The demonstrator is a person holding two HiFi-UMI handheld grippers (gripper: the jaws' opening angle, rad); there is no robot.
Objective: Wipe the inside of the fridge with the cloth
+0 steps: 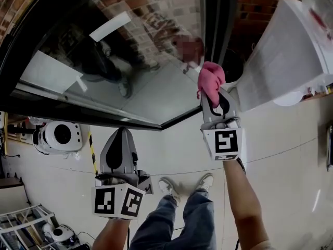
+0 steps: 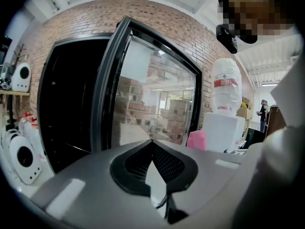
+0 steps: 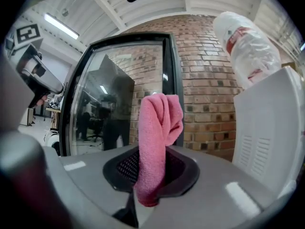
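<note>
Clamps the pink cloth (image 1: 210, 79) tight in the right gripper (image 1: 214, 96), wad poking up past the jaws, right by the edge of the fridge's swung-open glass door (image 1: 130, 51). Holds the left gripper (image 1: 120, 132) lower down, jaws pressed together on nothing.

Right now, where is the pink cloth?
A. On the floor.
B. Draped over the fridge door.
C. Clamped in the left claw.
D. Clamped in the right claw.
D: the right claw is shut on the pink cloth, which sticks up between its jaws; the left claw is shut on nothing.
</note>
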